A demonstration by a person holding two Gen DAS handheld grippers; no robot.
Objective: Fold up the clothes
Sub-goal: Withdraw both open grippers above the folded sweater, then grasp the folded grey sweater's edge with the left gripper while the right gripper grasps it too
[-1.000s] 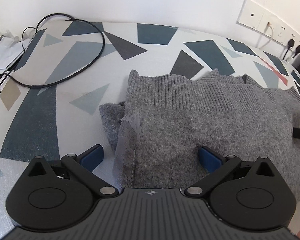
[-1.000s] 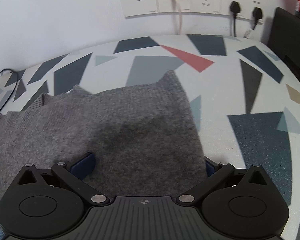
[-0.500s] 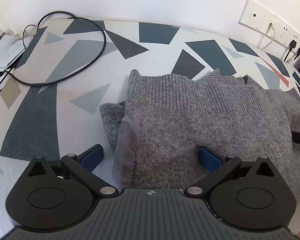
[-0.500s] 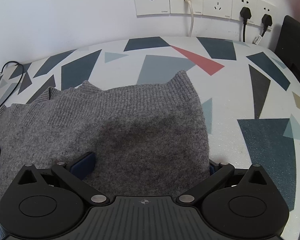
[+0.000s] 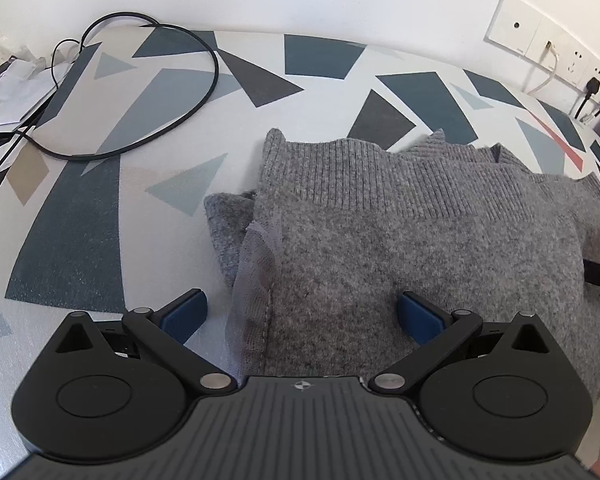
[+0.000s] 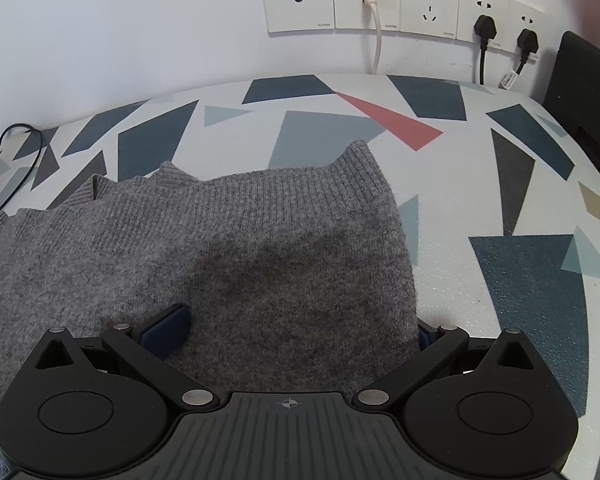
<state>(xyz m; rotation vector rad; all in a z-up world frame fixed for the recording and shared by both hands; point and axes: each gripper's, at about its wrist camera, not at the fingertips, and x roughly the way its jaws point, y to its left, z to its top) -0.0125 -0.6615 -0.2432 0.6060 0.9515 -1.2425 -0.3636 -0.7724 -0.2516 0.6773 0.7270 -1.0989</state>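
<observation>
Fingers (image 5: 184,312) spread over patterned tabletop (image 5: 68,240)

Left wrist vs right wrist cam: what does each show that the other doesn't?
Left wrist only: the sheer mesh lining at the sweater's edge, and white papers at far left.

Right wrist only: the black object at the table's right end, and the red triangle in full.

Both: the grey sweater on the patterned tablecloth, wall sockets, the black cable, and open fingers.
</observation>
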